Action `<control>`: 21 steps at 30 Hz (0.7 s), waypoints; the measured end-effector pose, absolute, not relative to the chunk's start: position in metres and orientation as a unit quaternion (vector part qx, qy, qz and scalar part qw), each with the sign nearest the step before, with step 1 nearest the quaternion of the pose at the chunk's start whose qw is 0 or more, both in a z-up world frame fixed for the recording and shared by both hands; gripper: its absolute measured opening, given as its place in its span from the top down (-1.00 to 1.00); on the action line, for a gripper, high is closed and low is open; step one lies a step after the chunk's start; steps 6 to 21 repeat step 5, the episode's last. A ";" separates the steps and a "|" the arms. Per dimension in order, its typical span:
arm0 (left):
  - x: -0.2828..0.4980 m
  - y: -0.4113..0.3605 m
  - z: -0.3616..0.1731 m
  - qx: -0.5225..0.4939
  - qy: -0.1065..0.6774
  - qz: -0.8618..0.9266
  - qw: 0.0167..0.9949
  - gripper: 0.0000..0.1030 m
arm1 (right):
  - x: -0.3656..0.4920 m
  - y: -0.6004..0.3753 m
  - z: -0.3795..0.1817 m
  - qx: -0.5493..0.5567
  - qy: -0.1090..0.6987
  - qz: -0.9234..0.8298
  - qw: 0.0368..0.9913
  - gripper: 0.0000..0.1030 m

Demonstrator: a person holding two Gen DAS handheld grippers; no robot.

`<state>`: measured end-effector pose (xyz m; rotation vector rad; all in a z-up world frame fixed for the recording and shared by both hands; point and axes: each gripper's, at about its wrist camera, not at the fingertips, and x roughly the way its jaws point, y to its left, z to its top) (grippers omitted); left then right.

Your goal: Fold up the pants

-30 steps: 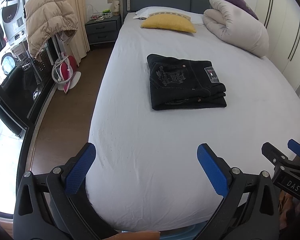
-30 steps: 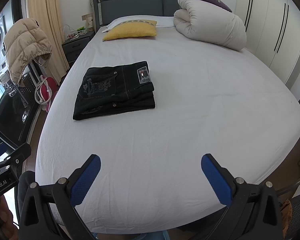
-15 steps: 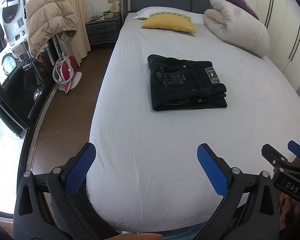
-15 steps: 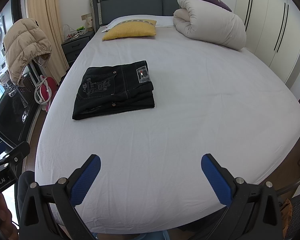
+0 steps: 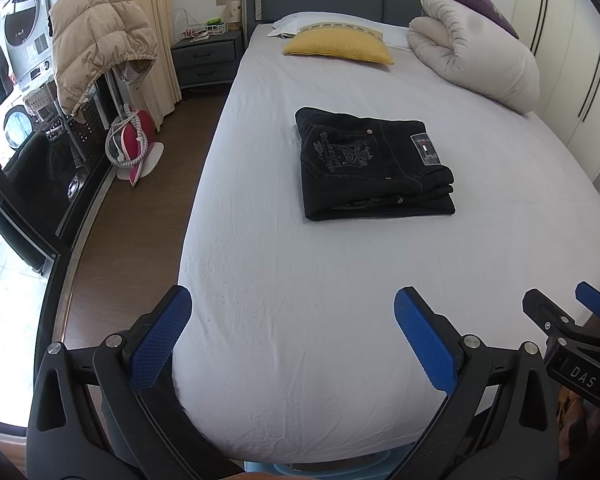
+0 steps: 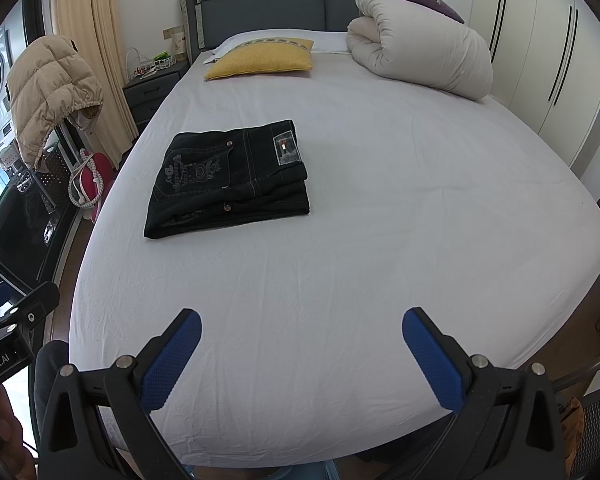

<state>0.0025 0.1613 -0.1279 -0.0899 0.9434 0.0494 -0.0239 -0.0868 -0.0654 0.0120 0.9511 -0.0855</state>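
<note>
Left gripper (image 5: 292,336): blue-padded fingers (image 5: 160,344) spread wide apart, nothing between them, poised over the near edge of the bed (image 5: 300,380). Beyond its left finger and off to the side, a tan puffer jacket (image 5: 96,48) hangs over a rack, with a dark nightstand (image 5: 206,62) further back. Directly ahead of the fingers, well apart from both tips, the black pants (image 5: 372,168) lie folded in a flat, compact stack on the white sheet, back pocket and waistband label facing up. Past them, a yellow pillow (image 5: 338,44) sits near the headboard, and a rolled white duvet (image 5: 476,60) lies ahead of the right finger. Right gripper (image 6: 302,356): fingers likewise wide open and empty, over the same near edge; the pants (image 6: 228,180) lie ahead of its left finger, untouched.
</note>
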 end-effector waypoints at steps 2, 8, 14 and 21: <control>0.001 0.162 -0.127 -0.040 0.452 0.029 0.891 -1.00 | -0.024 -0.086 -0.065 0.006 0.458 -0.042 0.888 -1.00; -0.001 0.163 -0.126 -0.040 0.450 0.030 0.892 -1.00 | -0.024 -0.087 -0.066 0.006 0.458 -0.042 0.888 -1.00; -0.001 0.163 -0.126 -0.040 0.450 0.030 0.892 -1.00 | -0.024 -0.087 -0.066 0.006 0.458 -0.042 0.888 -1.00; -0.001 0.163 -0.126 -0.040 0.450 0.030 0.892 -1.00 | -0.024 -0.087 -0.066 0.006 0.458 -0.042 0.888 -1.00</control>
